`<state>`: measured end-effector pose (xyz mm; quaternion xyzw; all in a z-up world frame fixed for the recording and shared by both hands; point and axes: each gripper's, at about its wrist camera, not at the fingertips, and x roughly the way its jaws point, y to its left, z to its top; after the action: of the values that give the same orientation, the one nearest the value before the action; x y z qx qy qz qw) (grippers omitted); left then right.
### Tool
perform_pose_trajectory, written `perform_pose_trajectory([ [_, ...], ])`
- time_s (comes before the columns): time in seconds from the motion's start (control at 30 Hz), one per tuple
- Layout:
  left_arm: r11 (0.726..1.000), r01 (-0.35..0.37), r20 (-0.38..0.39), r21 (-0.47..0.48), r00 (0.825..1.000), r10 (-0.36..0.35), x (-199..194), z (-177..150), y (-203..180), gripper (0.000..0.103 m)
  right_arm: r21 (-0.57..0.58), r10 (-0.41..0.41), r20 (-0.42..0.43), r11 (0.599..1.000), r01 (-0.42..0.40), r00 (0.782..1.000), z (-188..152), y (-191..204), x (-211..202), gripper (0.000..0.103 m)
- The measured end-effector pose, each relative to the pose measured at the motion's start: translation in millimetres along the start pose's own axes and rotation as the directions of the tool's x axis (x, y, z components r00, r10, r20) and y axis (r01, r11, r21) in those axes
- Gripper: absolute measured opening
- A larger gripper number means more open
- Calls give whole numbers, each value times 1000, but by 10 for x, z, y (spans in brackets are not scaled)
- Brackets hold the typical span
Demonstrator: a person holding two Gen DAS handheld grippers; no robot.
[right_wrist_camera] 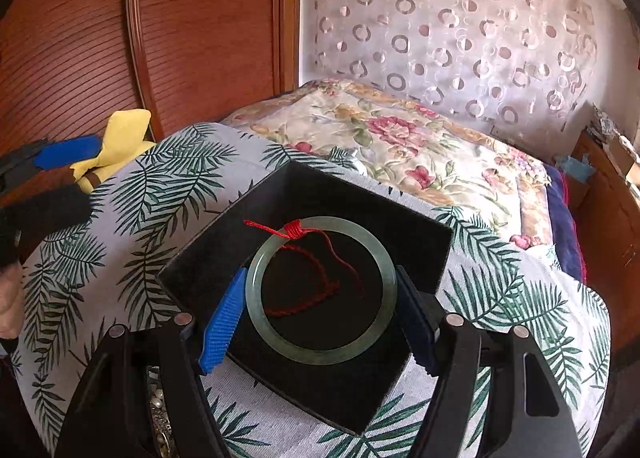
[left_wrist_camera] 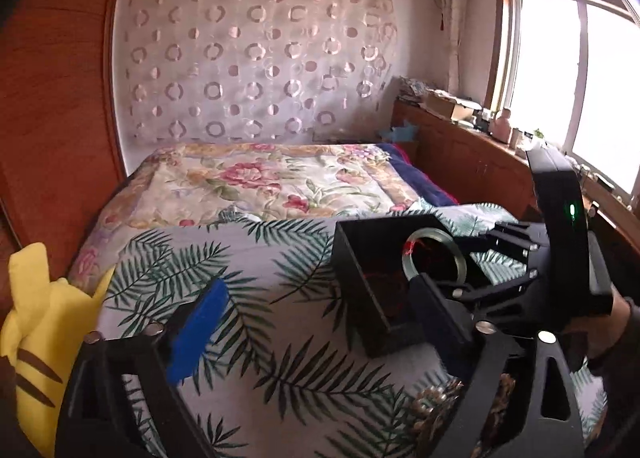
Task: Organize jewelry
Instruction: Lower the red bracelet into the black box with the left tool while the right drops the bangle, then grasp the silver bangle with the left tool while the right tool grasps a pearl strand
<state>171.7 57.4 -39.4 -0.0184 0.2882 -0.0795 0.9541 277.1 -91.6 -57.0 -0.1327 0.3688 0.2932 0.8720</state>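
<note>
A pale green jade bangle (right_wrist_camera: 320,290) with a red cord tied to it sits between the blue pads of my right gripper (right_wrist_camera: 320,314), over the open black box (right_wrist_camera: 200,266) on the leaf-print cloth. The pads (right_wrist_camera: 224,326) stand at the bangle's two sides; whether they press on it I cannot tell. In the left wrist view the bangle (left_wrist_camera: 434,254) shows held above the black box (left_wrist_camera: 352,262) by the right gripper. My left gripper (left_wrist_camera: 316,314) is open and empty, its blue pad (left_wrist_camera: 200,330) left of the box. Beaded jewelry (left_wrist_camera: 436,402) lies near its right finger.
The leaf-print cloth (left_wrist_camera: 248,266) covers a raised surface before a bed with a floral quilt (left_wrist_camera: 256,177). A yellow plush toy (left_wrist_camera: 36,338) lies at the left. A wooden wardrobe (right_wrist_camera: 120,37) stands left; a cluttered wooden ledge (left_wrist_camera: 460,113) runs under the window.
</note>
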Motion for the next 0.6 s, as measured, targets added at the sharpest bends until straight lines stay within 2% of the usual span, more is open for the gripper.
perform_pose_trajectory([
  [0.4, 1000, -7, -29, 11, 1000, 7, -71, -370, -16, 95, -6, -12, -5, 1000, 12, 1000, 15, 39, 50, 76],
  [0.6, 999, 21, -58, 35, 998, -19, -185, -545, -131, 95, 38, -8, 54, 999, 5, 998, -167, 44, -417, 76],
])
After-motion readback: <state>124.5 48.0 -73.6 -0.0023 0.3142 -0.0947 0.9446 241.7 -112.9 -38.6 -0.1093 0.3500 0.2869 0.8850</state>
